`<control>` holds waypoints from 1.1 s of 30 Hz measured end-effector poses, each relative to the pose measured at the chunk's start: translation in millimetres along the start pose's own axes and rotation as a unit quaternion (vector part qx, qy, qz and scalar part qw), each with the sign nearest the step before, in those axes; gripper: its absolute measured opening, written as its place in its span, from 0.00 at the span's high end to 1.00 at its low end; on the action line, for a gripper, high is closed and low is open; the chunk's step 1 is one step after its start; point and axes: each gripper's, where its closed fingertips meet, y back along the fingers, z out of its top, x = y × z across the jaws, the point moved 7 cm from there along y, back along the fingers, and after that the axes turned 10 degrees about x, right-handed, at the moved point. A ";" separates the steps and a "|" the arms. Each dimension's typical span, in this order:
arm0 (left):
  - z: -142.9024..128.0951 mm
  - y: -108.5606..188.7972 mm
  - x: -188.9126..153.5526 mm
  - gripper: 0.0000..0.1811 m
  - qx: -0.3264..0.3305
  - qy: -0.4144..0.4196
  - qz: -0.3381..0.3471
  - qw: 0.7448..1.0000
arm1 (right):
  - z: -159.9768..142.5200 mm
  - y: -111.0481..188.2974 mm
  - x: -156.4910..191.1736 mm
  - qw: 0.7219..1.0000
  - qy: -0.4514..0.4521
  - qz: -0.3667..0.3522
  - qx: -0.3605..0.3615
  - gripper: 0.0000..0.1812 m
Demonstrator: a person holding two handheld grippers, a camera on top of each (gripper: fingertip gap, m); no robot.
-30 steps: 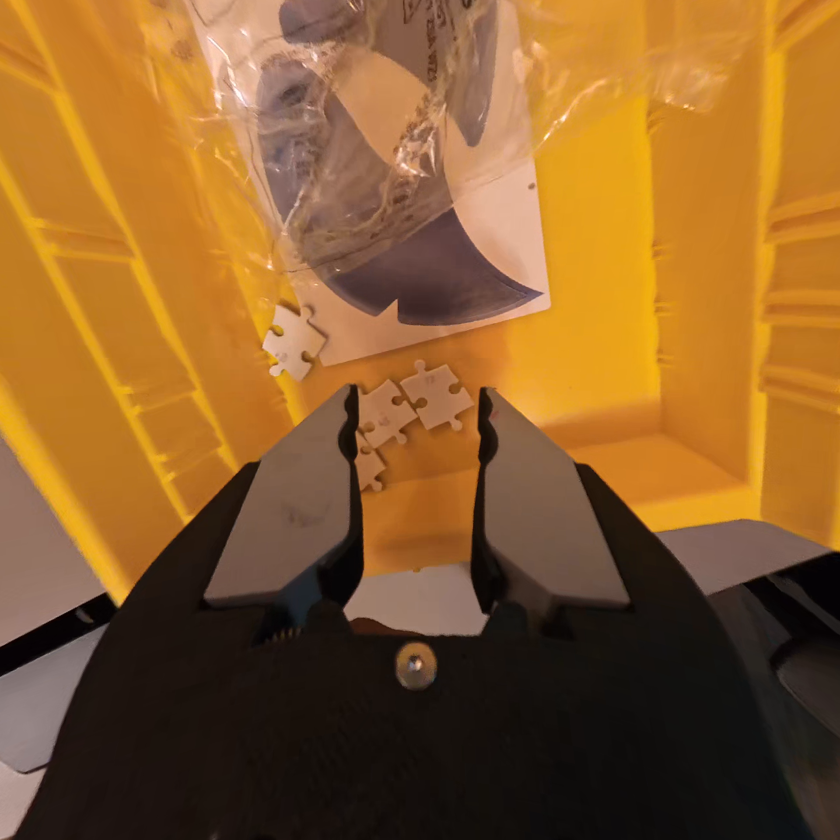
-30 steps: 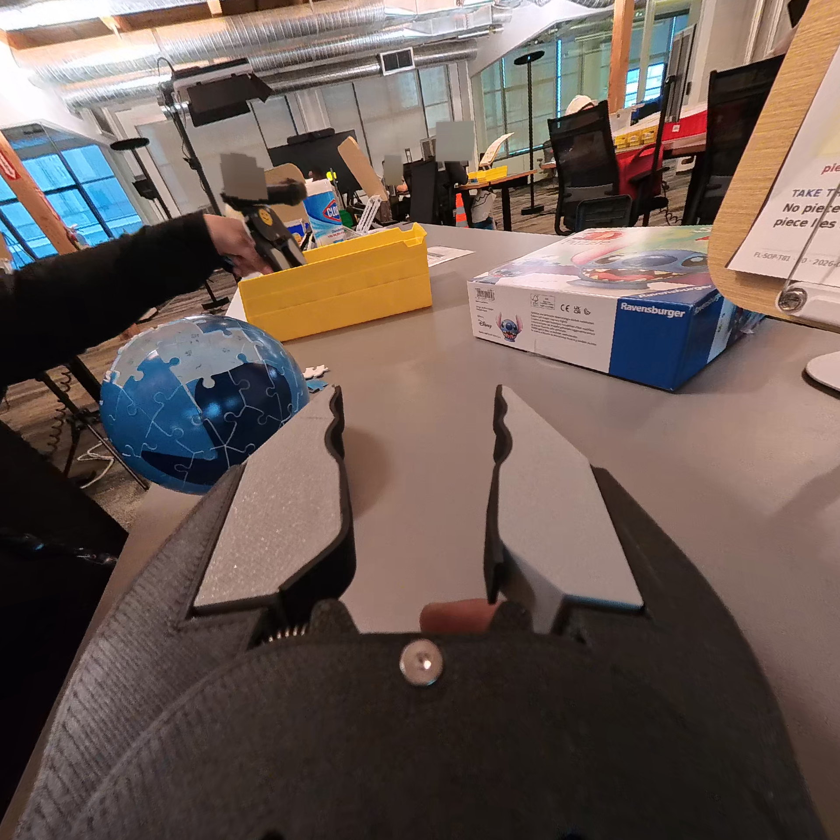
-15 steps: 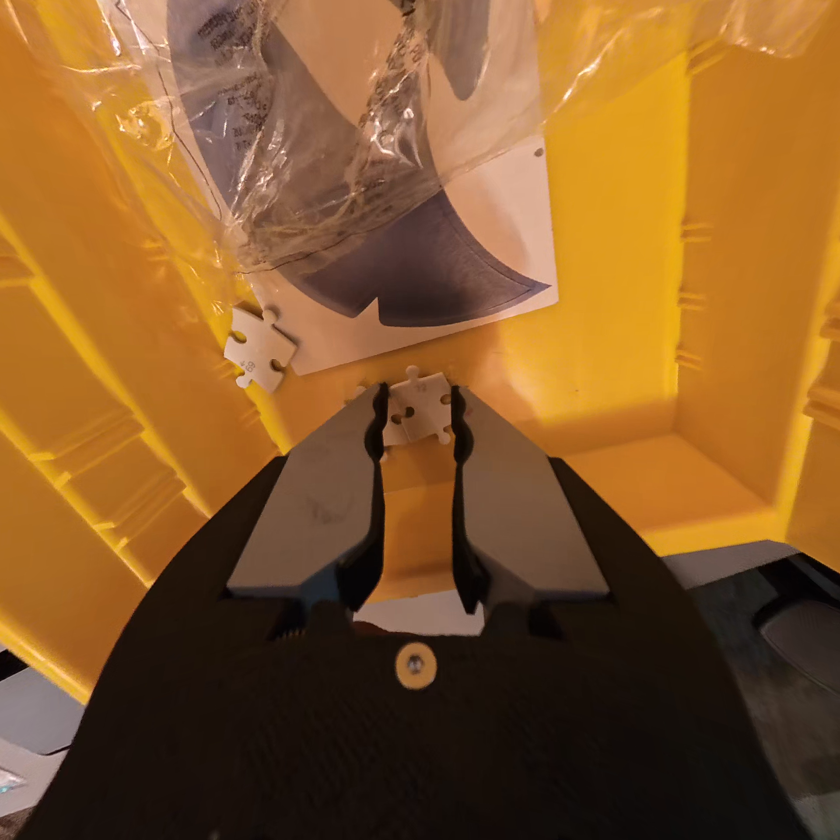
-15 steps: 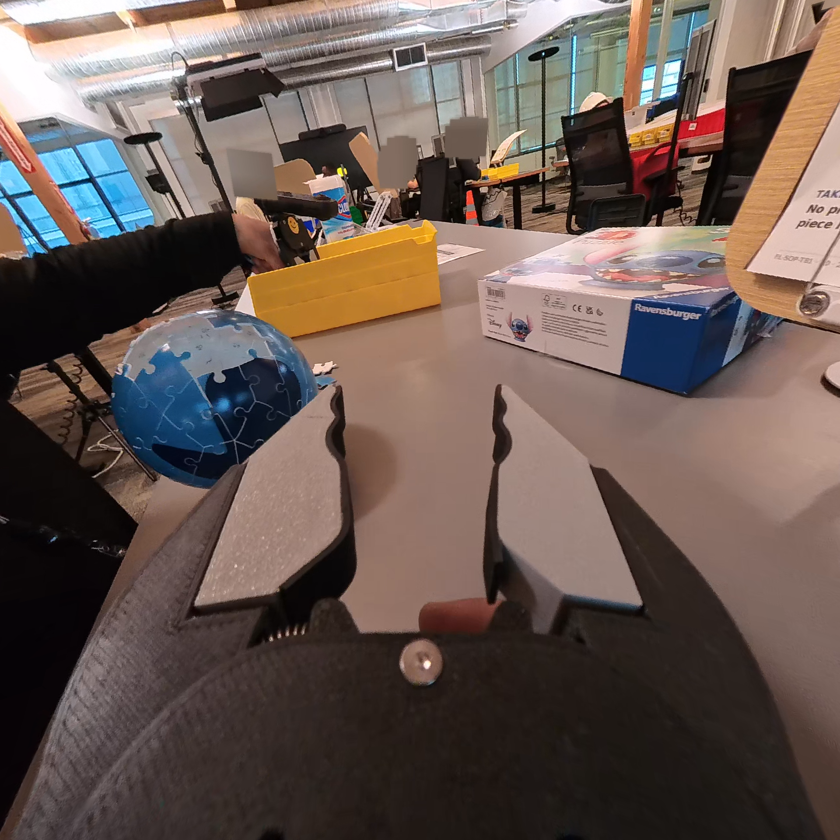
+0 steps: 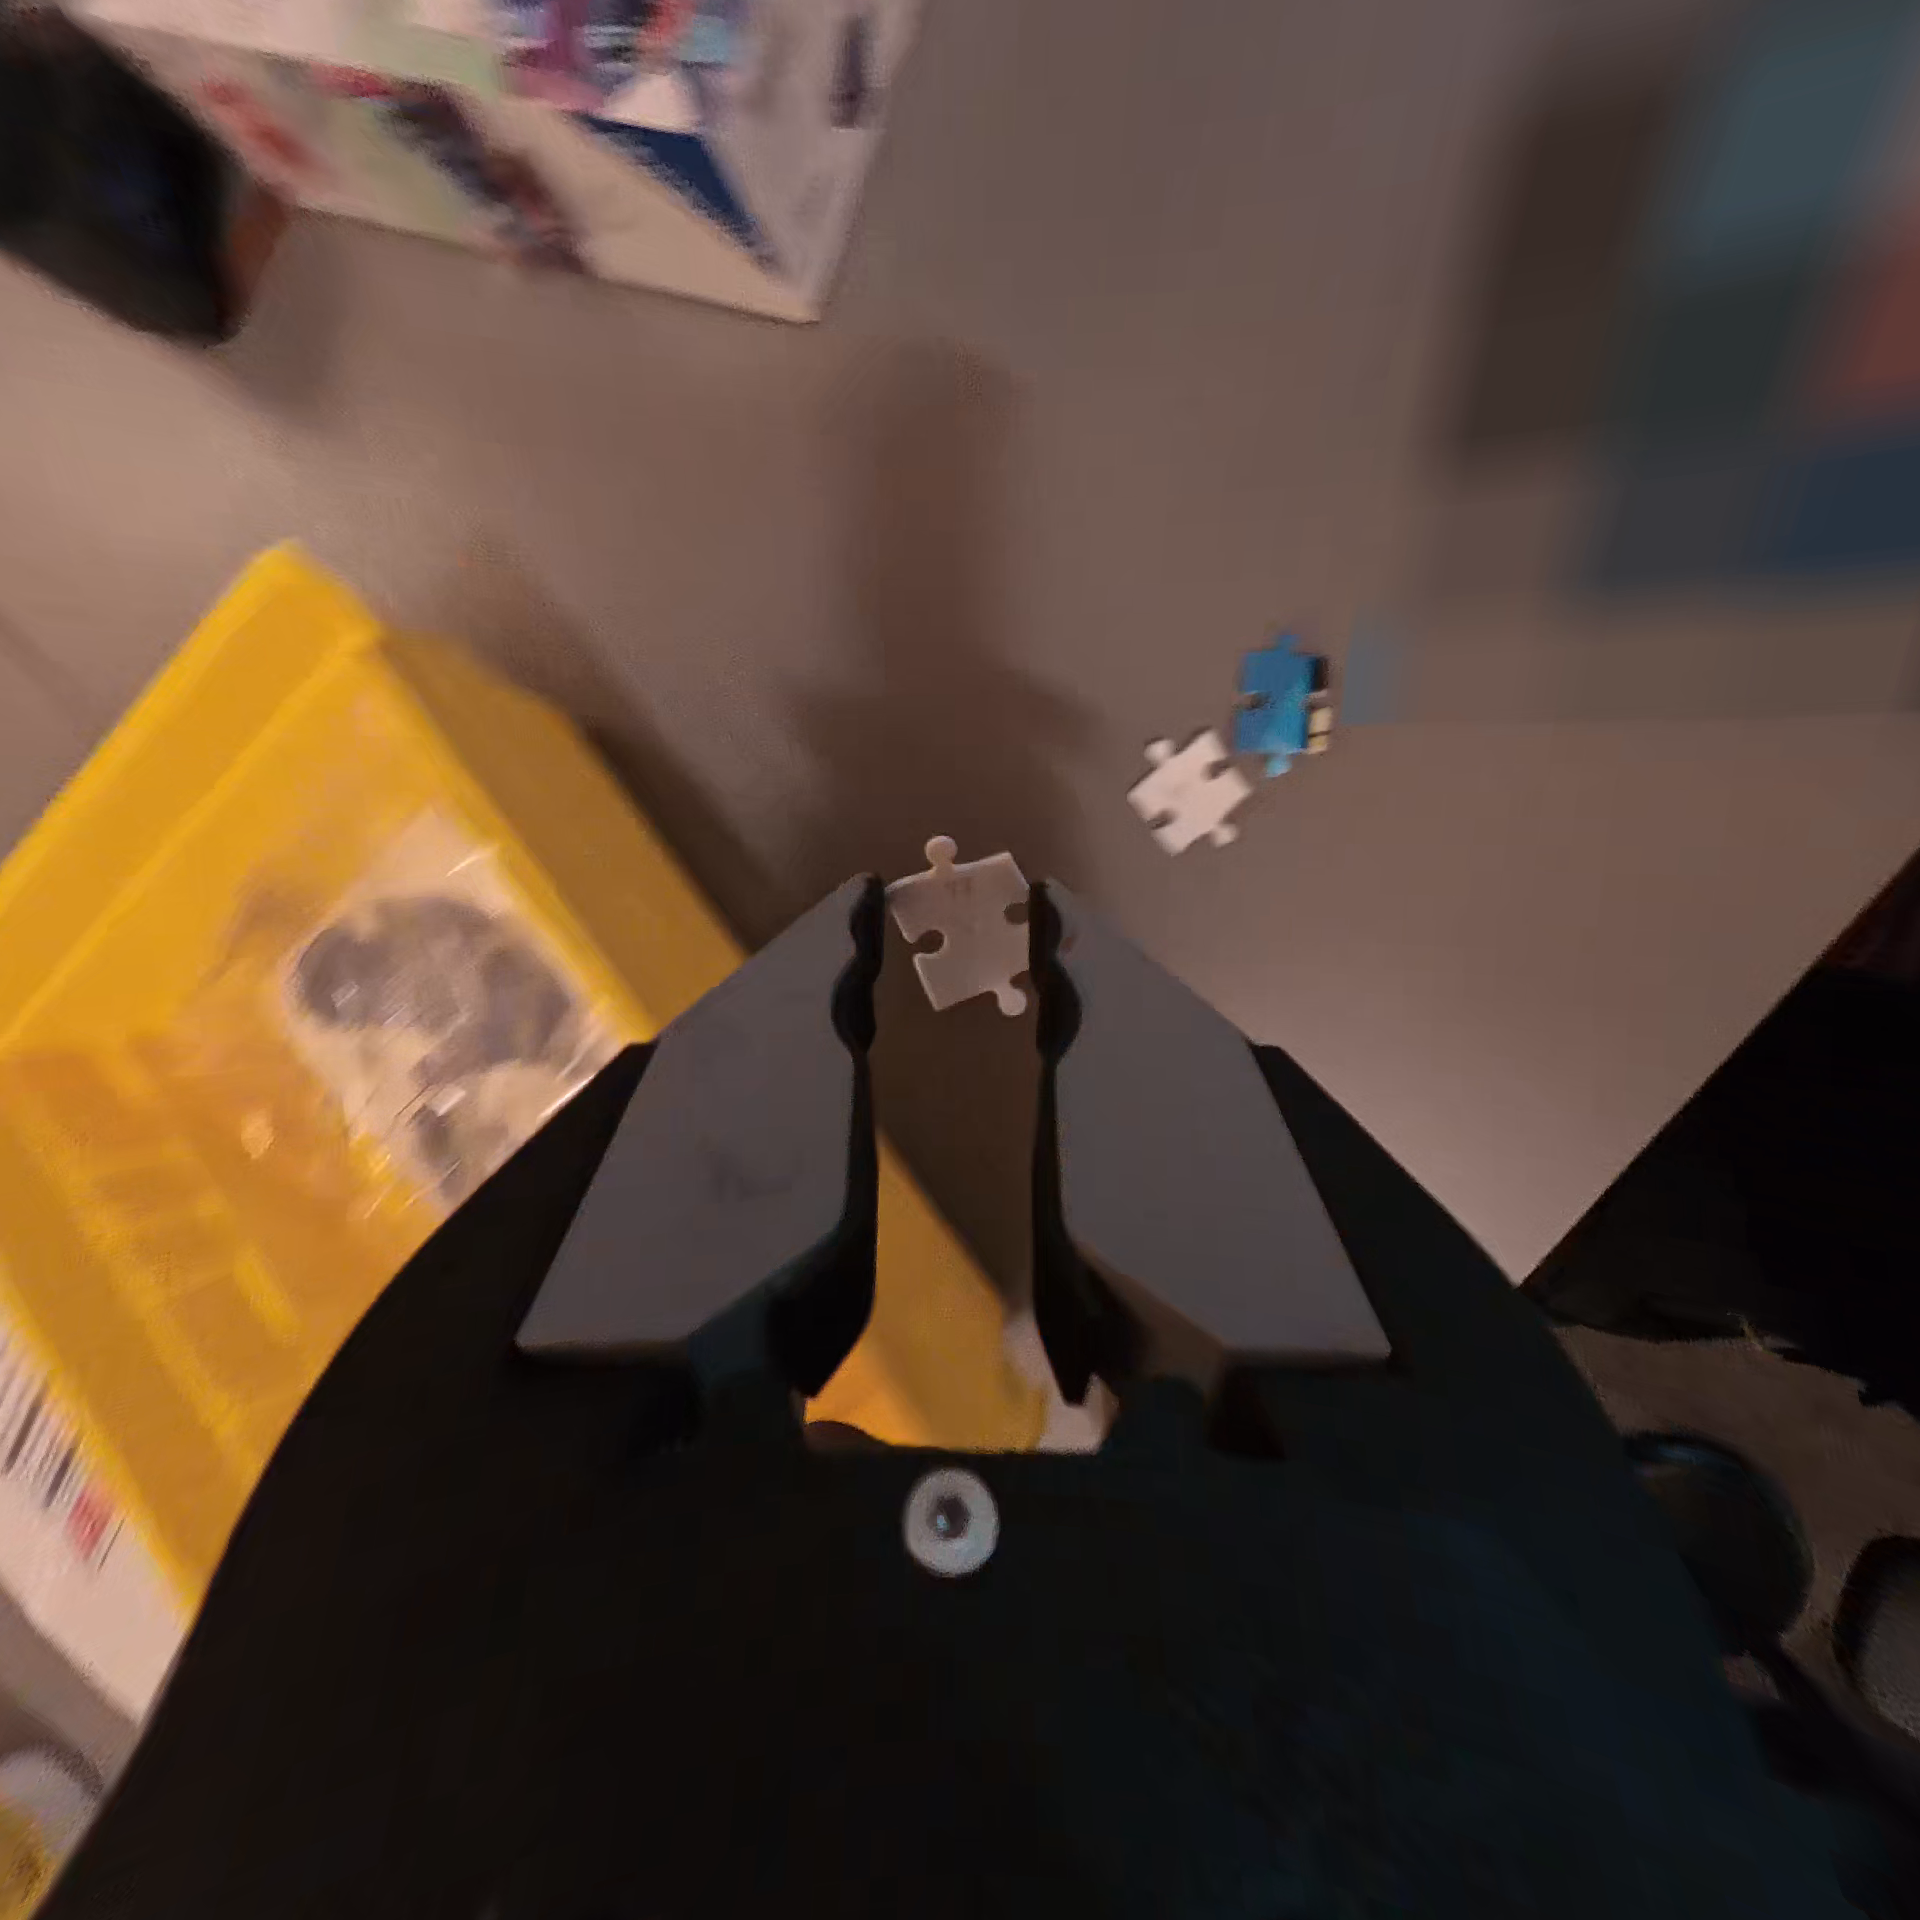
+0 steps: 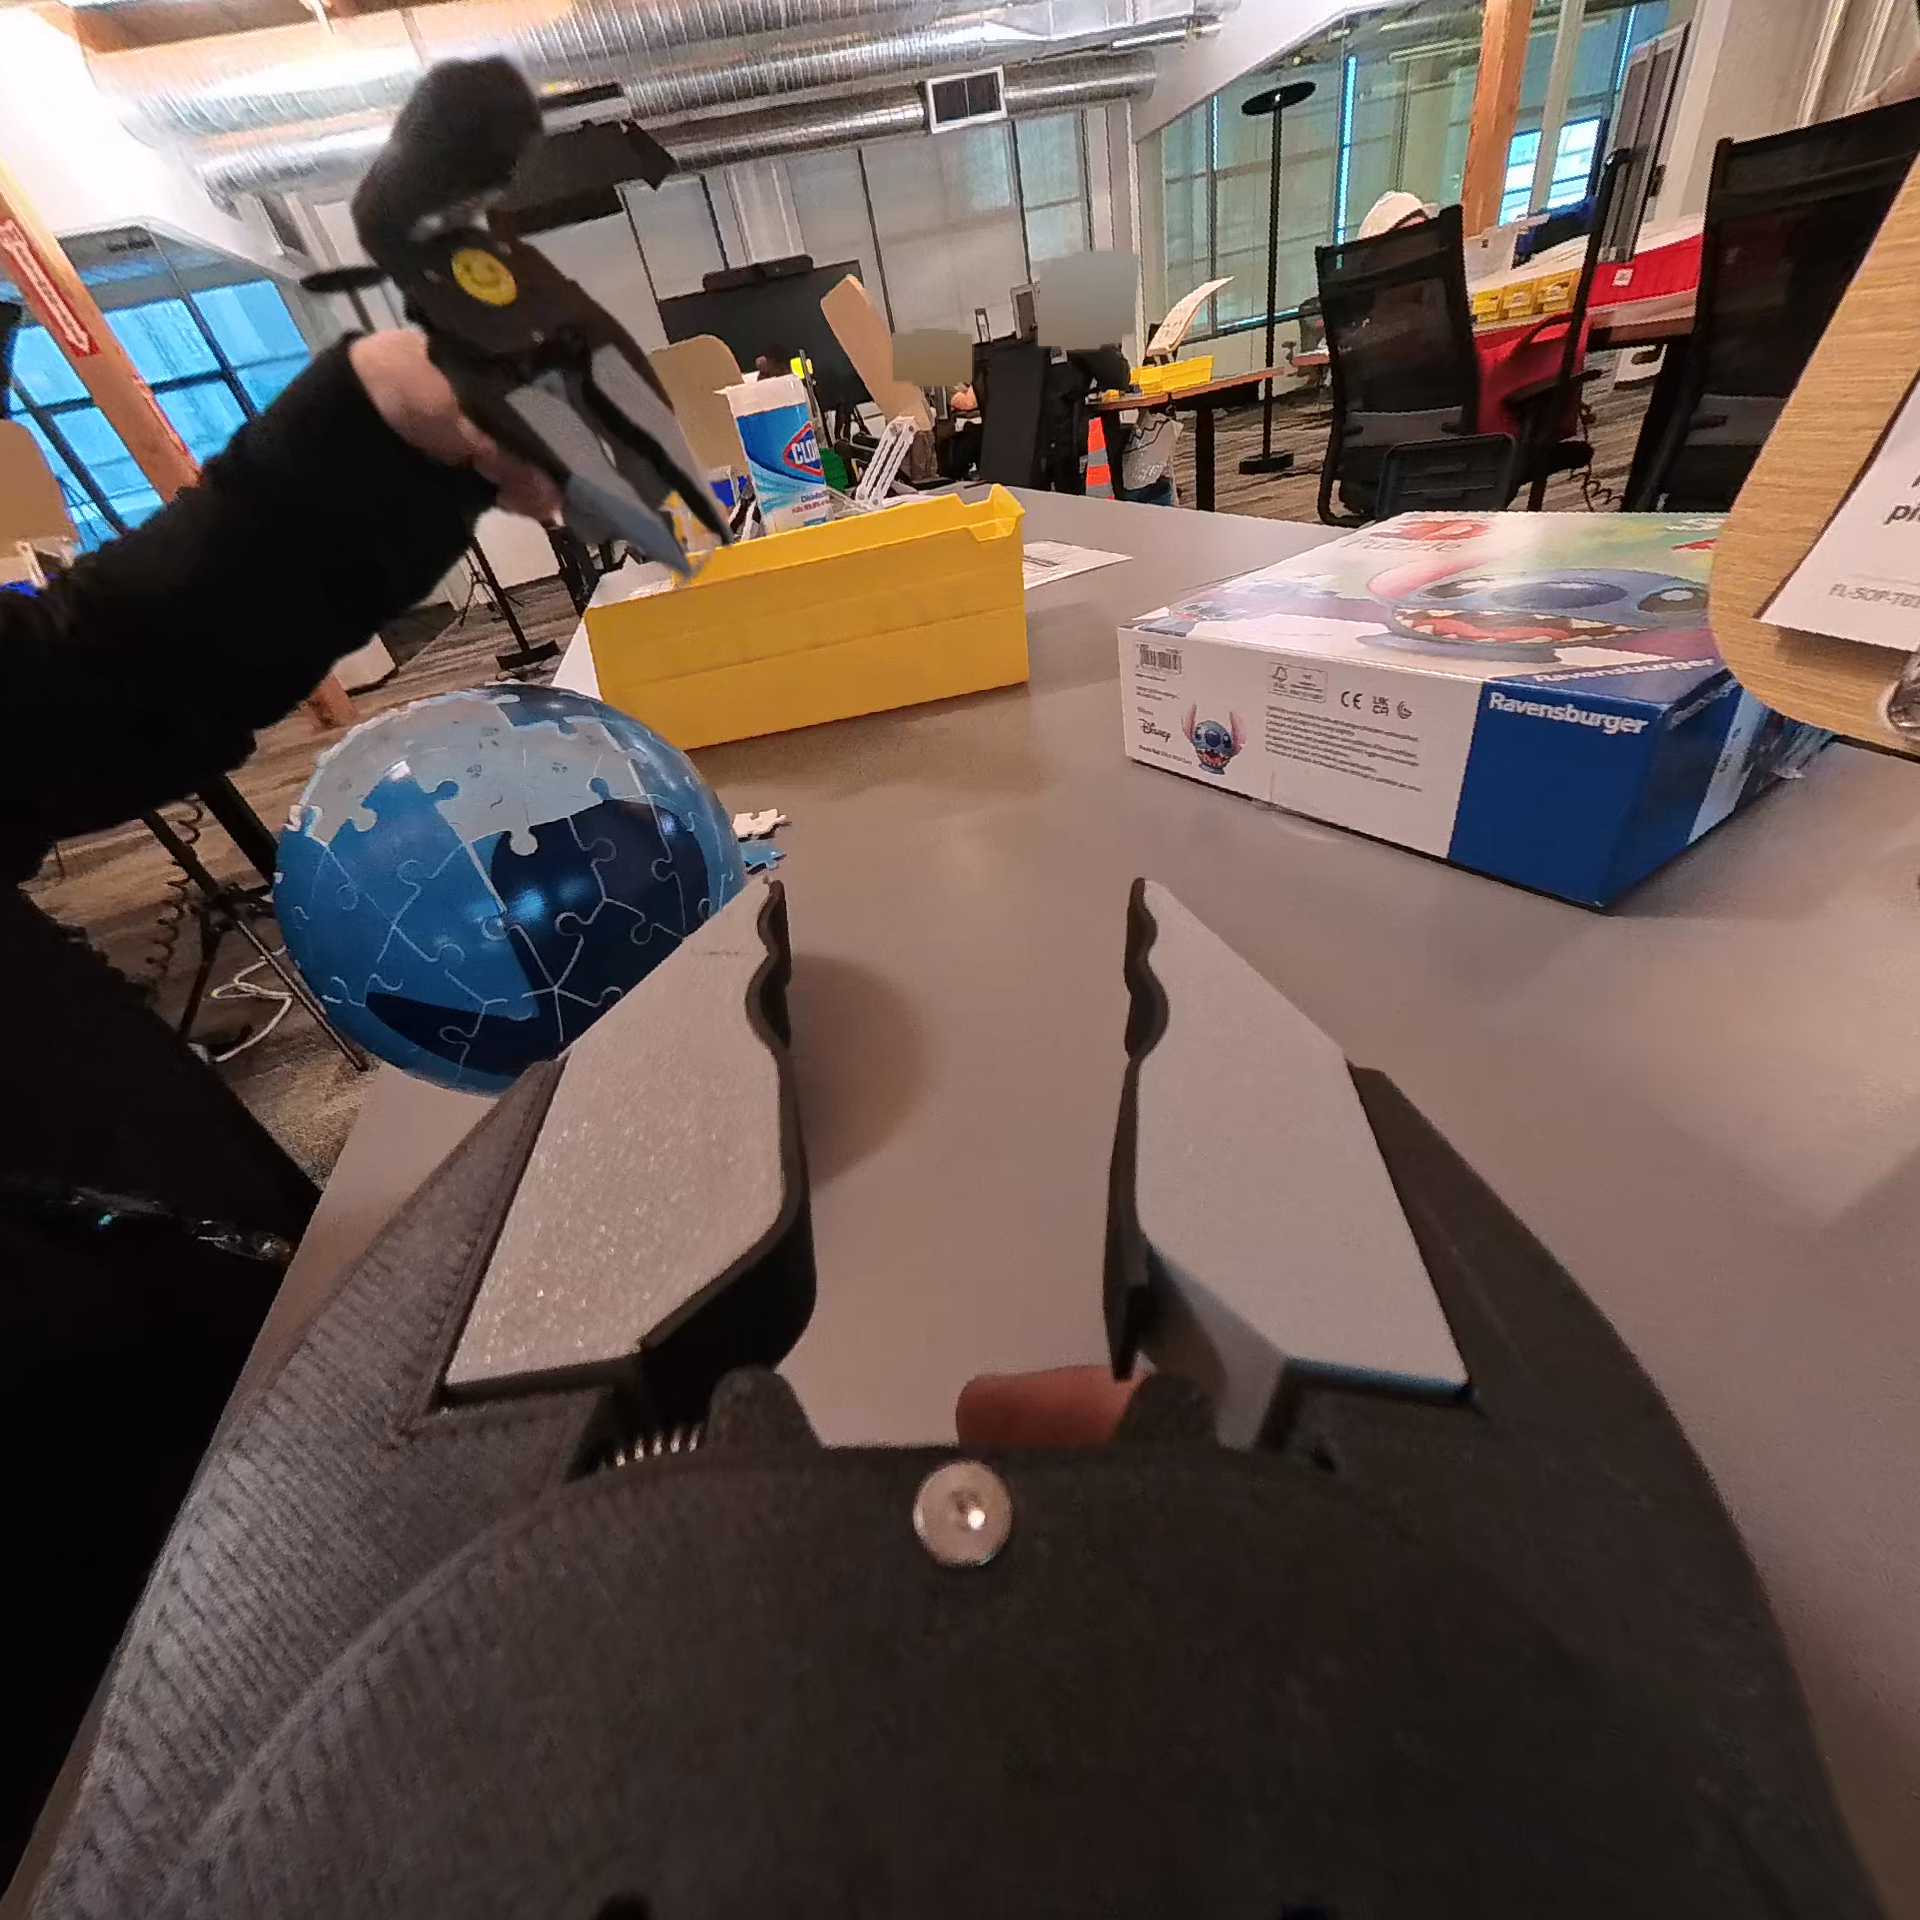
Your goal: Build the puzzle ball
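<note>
Up in the air, the left claw (image 5: 951,914) is clenched on a pale puzzle piece (image 5: 964,928), pinched by its side edges right at the fingertips. The piece shows its blank back, and its long axis runs from about 11 o'clock, where a round knob sticks out past the tips, down to 5 o'clock. Below it, at 8 o'clock, lies the yellow bin (image 5: 312,935) with a plastic bag inside; at 2 o'clock two loose pieces, one white (image 5: 1190,792) and one blue (image 5: 1283,704), lie touching on the grey table (image 5: 1455,935). The right claw (image 6: 956,935) hangs released, its fingers spread wide over bare tabletop, holding nothing. From its view the blue puzzle ball (image 6: 499,894) sits at 10 o'clock, just beside the left fingertip at the table's edge. The puzzle box (image 6: 1455,717) lies at 2 o'clock, well apart from the ball.
</note>
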 end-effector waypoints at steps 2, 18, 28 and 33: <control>12.0 -36.7 -26.7 0.86 0.026 -0.034 -0.026 0.999 | -0.4 -0.5 1.8 1.000 0.003 0.001 0.002 0.66; 14.0 -59.1 -30.5 0.78 0.012 -0.038 -0.050 0.998 | -3.0 -5.7 11.7 0.999 0.016 0.025 0.024 0.66; 26.1 -101.9 -92.6 0.86 0.037 -0.125 -0.003 0.991 | -3.2 -5.1 13.9 0.999 0.014 0.025 0.021 0.66; 31.0 -107.1 -83.8 0.95 0.039 -0.141 0.004 0.989 | -3.3 -5.4 13.7 0.999 0.012 0.028 0.022 0.66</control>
